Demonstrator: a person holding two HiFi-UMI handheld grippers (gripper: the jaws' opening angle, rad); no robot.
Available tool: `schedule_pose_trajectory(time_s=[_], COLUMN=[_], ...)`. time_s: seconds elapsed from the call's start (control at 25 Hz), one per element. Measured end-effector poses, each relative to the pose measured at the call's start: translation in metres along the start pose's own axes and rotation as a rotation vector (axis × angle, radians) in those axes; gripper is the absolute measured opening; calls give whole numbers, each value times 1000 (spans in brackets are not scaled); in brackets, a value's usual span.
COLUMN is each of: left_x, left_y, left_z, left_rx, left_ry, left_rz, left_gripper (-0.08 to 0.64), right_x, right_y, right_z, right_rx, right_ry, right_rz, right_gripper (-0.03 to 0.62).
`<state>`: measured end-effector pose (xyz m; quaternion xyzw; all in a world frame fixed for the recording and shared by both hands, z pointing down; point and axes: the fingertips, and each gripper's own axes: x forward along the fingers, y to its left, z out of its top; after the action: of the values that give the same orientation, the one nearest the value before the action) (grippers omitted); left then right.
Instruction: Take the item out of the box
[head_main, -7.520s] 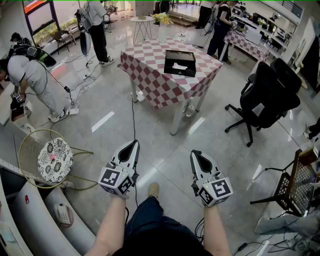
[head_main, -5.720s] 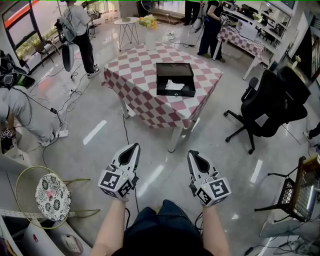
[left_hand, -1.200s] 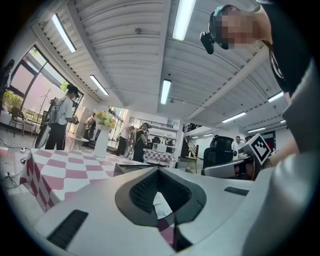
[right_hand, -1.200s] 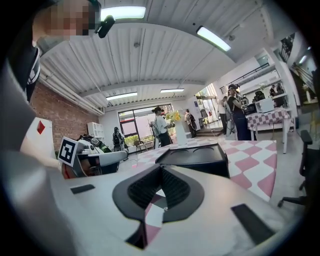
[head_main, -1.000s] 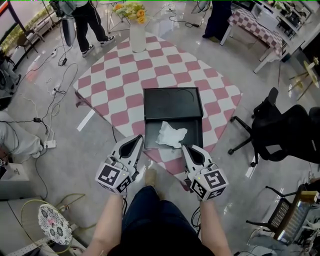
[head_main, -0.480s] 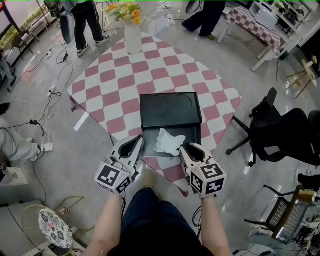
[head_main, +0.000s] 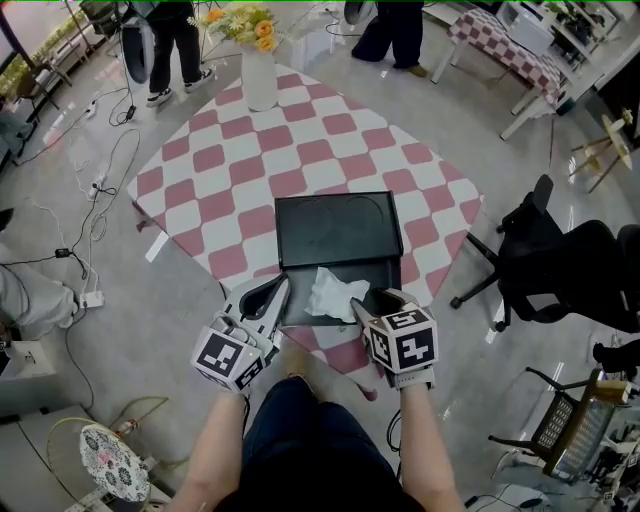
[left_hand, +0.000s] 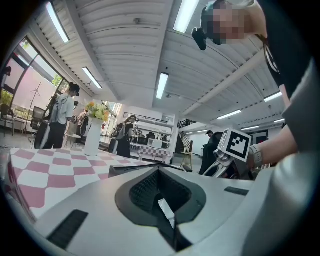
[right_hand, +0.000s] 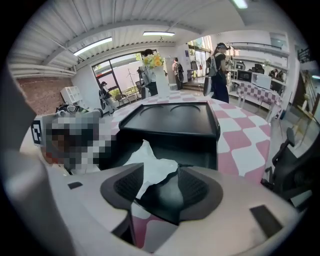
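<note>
On the pink-and-white checked tablecloth (head_main: 250, 170) I see a shallow black box (head_main: 385, 275), its smooth lid (head_main: 338, 230) lying open and flat. Crumpled white paper (head_main: 335, 293) sits in the box's near half. My right gripper (head_main: 372, 300) tilts down over it. Its ribbed jaws have just been opening, and the paper's edge shows between them unpinched. My left gripper (head_main: 272, 290) is level by the box's corner, with its jaws together.

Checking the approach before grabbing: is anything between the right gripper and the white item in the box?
Nothing visible. On the right gripper, the jaws have just been opening; the white item in the box shows between them, not gripped.
</note>
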<state>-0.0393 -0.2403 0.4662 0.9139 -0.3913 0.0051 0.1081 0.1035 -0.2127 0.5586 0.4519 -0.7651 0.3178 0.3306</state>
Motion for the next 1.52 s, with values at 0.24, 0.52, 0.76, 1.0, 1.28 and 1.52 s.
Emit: schedule_pose_trajectory(time_s=[0.24,0.52,0.76,1.0,1.28,1.52], left_x=[9,19,25,32,34,28], left_y=[11,19,27,35,39,44], left_z=[4,7,6,11,13,13], left_rx=[-7,-20,-33,-39,-46,-53], left_ry=[-8,-10,-7,-17,-19,-26], left_rz=[-6,-21,-34,-41,-34,-16], left_gripper=[0,0,0,0,0,0], right_x=[13,25,39,45,54,57], right_y=[-5,-10,-10,-10,-5,6], right_z=[-2,-2,-7,-5,0,0], right_rx=[13,-59,-139,-166,-208,-125], right_ry=[83,177,295,370,427,356], right_rz=[-20,-72,-83,-56,-3,89], right_gripper=[253,278,282,281,251,187])
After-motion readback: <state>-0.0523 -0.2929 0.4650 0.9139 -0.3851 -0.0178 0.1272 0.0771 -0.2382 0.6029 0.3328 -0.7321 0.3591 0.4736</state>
